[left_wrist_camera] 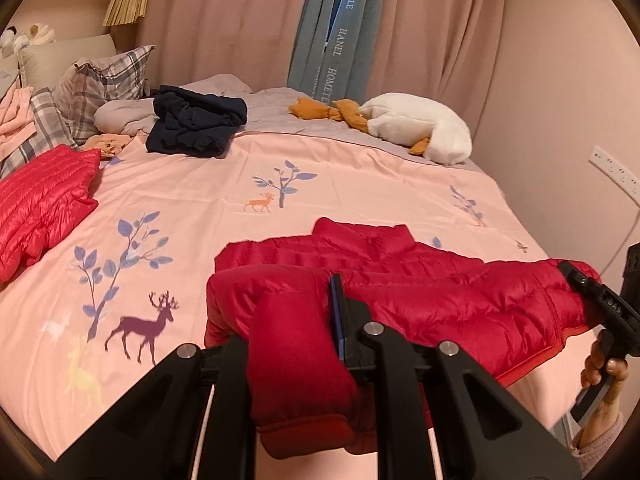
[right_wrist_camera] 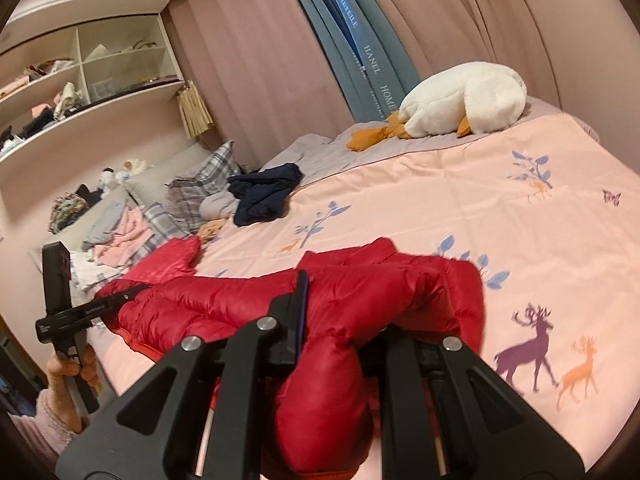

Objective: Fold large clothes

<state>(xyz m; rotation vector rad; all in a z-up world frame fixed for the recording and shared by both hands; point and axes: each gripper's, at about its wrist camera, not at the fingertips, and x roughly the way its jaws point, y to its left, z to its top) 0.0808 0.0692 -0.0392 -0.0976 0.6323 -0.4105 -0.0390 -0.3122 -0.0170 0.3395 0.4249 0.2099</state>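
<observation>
A dark red puffer jacket (left_wrist_camera: 420, 288) lies spread sideways near the front edge of the pink deer-print bedspread (left_wrist_camera: 224, 184). My left gripper (left_wrist_camera: 292, 320) is shut on a bunched, padded end of it, which bulges between the fingers and hides the left one. At the jacket's far right end the right gripper (left_wrist_camera: 588, 288) bites the fabric, held by a hand (left_wrist_camera: 604, 368). In the right wrist view my right gripper (right_wrist_camera: 352, 320) is shut on a thick fold of the jacket (right_wrist_camera: 224, 304). The left gripper (right_wrist_camera: 134, 291) grips the opposite end.
A second, brighter red puffer (left_wrist_camera: 44, 208) lies at the left. A navy garment (left_wrist_camera: 196, 126), plaid pillows (left_wrist_camera: 104, 80) and a white plush goose (left_wrist_camera: 420, 128) sit farther back. Curtains (left_wrist_camera: 240, 20) close the far side. Shelves (right_wrist_camera: 80, 80) line the wall.
</observation>
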